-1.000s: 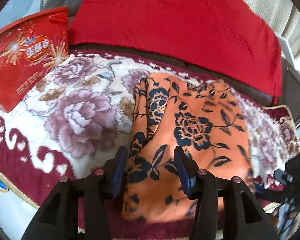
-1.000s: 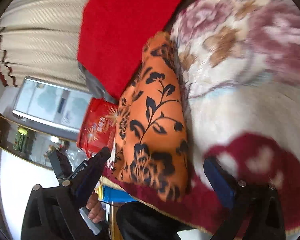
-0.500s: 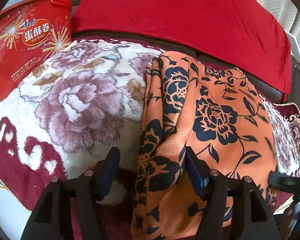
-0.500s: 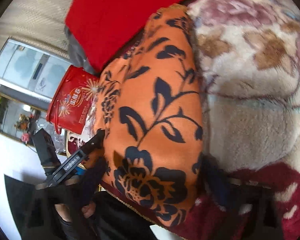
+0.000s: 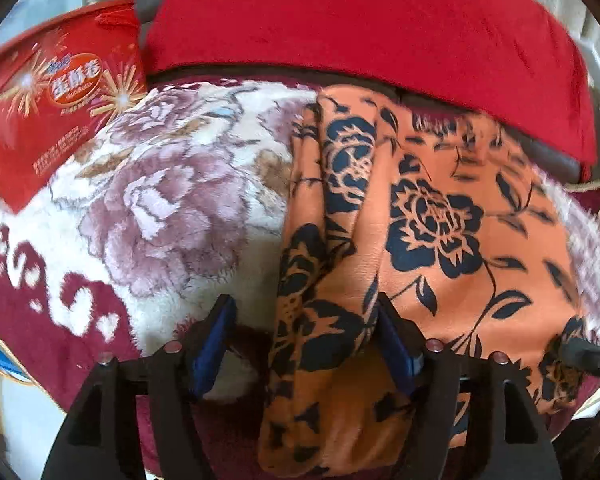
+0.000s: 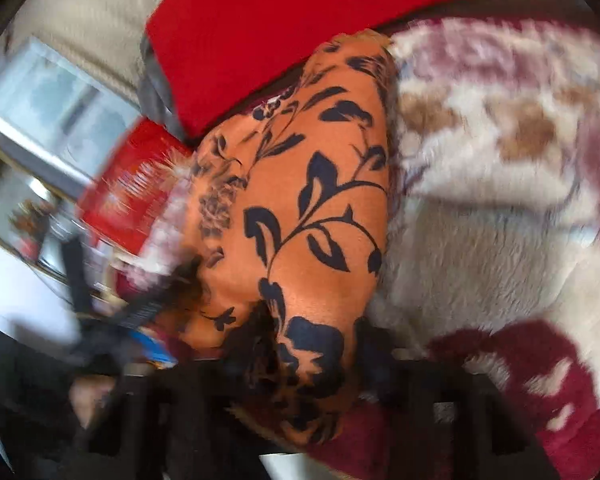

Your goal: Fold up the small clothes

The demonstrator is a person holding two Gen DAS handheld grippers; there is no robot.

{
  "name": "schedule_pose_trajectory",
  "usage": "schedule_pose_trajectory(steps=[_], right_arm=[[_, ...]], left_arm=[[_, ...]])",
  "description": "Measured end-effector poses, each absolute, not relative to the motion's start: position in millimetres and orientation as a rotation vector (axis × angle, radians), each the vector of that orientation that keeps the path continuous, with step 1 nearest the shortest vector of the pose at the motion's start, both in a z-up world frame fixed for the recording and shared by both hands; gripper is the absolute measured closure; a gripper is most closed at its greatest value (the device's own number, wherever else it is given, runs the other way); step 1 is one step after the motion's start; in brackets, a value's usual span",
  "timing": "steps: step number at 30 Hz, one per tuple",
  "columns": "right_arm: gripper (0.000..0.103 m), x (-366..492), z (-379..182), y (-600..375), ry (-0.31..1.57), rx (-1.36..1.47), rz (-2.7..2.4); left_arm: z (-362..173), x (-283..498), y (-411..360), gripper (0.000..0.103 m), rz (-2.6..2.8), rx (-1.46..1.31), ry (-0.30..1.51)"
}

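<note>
The orange garment printed with dark blue flowers (image 5: 440, 240) lies on a plush cream-and-maroon floral blanket (image 5: 172, 208), near the blanket's front edge. It already looks doubled over, with a thick rolled edge along its left side, so by the look of it at least one fold is made and further folding is left.

The left claw (image 5: 304, 344) is opening; its left pad stands clear over the blanket, its right pad rests against the cloth, and that rolled edge lies between them ungripped.

The right claw (image 6: 308, 364) is blurred and also opening, with the garment's near corner between its jaws.
</note>
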State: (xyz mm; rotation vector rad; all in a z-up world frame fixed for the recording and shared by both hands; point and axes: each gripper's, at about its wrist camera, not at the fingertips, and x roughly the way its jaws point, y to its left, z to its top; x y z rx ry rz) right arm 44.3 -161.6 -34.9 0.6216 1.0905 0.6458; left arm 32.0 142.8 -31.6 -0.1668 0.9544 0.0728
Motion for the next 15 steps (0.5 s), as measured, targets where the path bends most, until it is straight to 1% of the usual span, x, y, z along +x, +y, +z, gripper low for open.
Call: schedule_pose_trajectory(steps=[1,4,8,10,11,12,13,14,15], right_arm=[[0.018,46,-34,-171,1.073,0.678,0.646],[0.018,66,-30,-192,1.051,0.802,0.641],[0.018,107,-40,-187,1.128,0.864,0.637],[0.018,126,-47,-173,1.200,0.835,0.631],[0.021,135,-50,-166,1.226,0.797,0.622],[0.029,139,-48,-157,1.230,0.734,0.612],[0.059,139,-44,-149,1.225,0.646,0.587],[0.067,135,-35,-139,1.194,0.561,0.565],[0.071,131,-28,-135,1.170,0.517,0.560]], left_arm=[[-31,31,143,0.031,0.069,-0.162,0.953],[-33,30,143,0.031,0.067,-0.152,0.943],[-35,27,145,0.030,0.052,-0.166,0.930],[-37,28,146,0.029,0.043,-0.173,0.923],[-38,28,149,0.029,0.039,-0.173,0.922],[-38,28,149,0.029,0.038,-0.173,0.920],[-38,28,149,0.029,0.036,-0.173,0.918],[-38,28,150,0.029,0.033,-0.175,0.916],[-38,28,150,0.029,0.030,-0.175,0.915]])
